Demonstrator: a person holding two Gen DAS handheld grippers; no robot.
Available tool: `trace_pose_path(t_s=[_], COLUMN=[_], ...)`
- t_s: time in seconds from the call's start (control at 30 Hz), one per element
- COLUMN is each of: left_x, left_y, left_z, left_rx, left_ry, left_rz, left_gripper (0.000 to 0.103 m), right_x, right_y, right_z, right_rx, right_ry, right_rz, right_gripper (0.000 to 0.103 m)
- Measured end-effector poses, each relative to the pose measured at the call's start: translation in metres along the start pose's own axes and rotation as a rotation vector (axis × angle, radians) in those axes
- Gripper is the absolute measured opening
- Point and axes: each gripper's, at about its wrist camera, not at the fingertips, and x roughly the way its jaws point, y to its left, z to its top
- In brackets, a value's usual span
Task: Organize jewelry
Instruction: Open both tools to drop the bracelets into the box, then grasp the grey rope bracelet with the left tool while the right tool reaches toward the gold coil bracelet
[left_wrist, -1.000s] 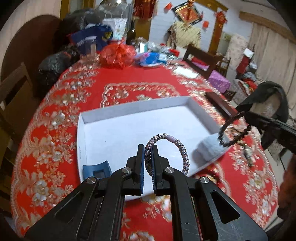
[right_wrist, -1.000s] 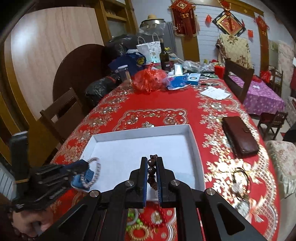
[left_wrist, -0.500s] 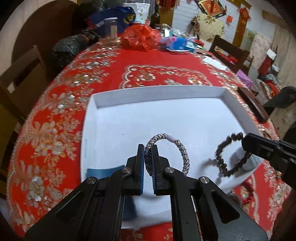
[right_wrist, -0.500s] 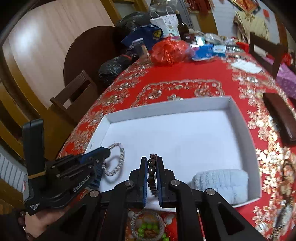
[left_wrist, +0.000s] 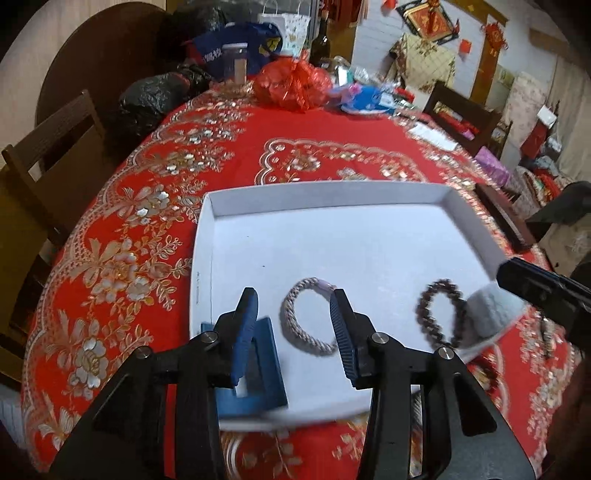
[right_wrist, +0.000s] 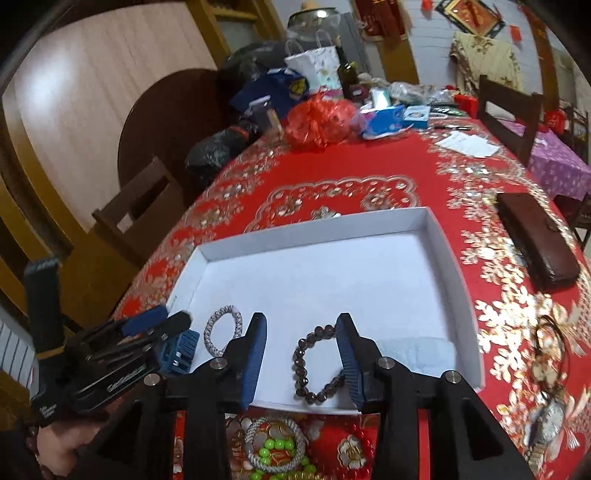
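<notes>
A white tray (left_wrist: 469, 221) (right_wrist: 454, 258) lies on the red tablecloth. A grey braided bracelet (left_wrist: 291, 325) (right_wrist: 210, 332) lies flat in its near left part, between the fingers of my open left gripper (left_wrist: 295, 332). A dark beaded bracelet (right_wrist: 306, 369) (left_wrist: 424, 314) lies in the tray's near middle, between the fingers of my open right gripper (right_wrist: 301, 354). Neither gripper holds anything. The left gripper also shows in the right wrist view (right_wrist: 159, 321).
A blue box (left_wrist: 269, 365) and a pale blue rolled cloth (right_wrist: 417, 354) lie in the tray's near corners. Loose green beads and a bangle (right_wrist: 277, 446) lie before the tray, watches (right_wrist: 546, 413) to its right, a brown wallet (right_wrist: 535, 240) farther right. Bags and clutter stand at the far end.
Both grippers have opened and let go of their bracelets, which now lie flat on the tray floor. Both grippers have come lower over the tray's near edge.
</notes>
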Motion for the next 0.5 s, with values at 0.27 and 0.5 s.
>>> trace_pose_path(t_s=[0.27,0.5], left_x=[-0.043,-0.02], left_y=[-0.031,-0.069], left_z=[-0.047,-0.075], left_rx=[0.077,0.106], left_ry=[-0.018,0.075], left_rz=[-0.117,-0.207], left_gripper=[0.04,0.04], right_x=[-0.053,-0.073], right_y=[-0.028,-0.062], right_z=[-0.055,-0.118], right_rx=[0.097,0.227], right_ry=[0.002,0.096], right_rz=[-0.233,-0.372], right_gripper=[0.043,0.043])
